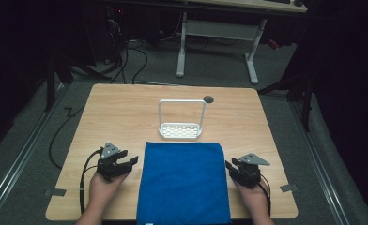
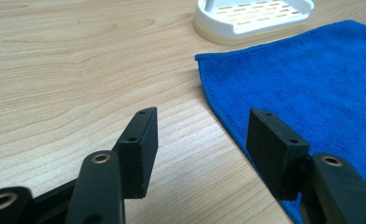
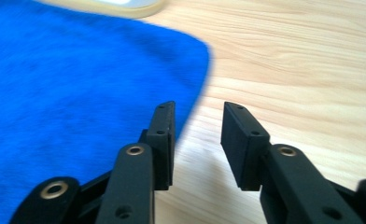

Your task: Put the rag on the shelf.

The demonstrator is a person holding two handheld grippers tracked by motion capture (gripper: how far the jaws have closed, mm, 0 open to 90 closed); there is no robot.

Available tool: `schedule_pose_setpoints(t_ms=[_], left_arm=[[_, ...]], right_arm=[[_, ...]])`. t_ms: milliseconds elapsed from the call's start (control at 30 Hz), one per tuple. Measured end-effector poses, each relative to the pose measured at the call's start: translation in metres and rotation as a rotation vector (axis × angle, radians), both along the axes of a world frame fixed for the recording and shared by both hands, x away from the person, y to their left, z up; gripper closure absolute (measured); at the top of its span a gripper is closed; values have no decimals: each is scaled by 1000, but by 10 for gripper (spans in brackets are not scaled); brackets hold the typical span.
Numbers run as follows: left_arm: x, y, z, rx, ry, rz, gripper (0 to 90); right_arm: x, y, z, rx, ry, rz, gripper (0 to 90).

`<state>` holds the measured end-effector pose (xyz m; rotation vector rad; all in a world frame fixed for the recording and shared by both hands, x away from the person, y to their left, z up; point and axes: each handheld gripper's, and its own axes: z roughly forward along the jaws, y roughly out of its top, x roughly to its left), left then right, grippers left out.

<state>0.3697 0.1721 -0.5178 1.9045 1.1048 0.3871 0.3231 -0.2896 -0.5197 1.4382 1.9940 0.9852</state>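
1. The blue towel lies flat on the table, just in front of the white rack.
2. The left gripper waits beside the towel's left edge, jaws wide and empty.
3. The right gripper waits beside its right edge, jaws apart and empty.

We take this for a lab or test room set up for recording, not a home. The wooden table stands alone on grey carpet, with dark surroundings on both sides. Behind it we see a white-legged desk, the adjustable kind found in offices and labs, and loose black cables trailing across the floor toward equipment in the shadows at the back left. Metal rails run along the floor on either side of the table. Small grey tape marks sit at the table's near corners, as if to fix positions.
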Motion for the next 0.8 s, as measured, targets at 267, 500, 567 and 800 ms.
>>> schedule_pose_setpoints(t_ms=[267,500,567,800], left_arm=[[-1,-5,-1,27,-8,-10,440],[0,-5,-4,35,2,-6,435],[0,-5,-4,36,1,-5,431],[1,-4,-5,35,-5,5,405]], right_arm=[[-2,-19,-1,43,-19,-46,613],[-2,-19,-1,42,-18,-39,601],[-1,-19,-1,42,-20,-34,599],[-1,-18,-2,43,-17,-32,597]])
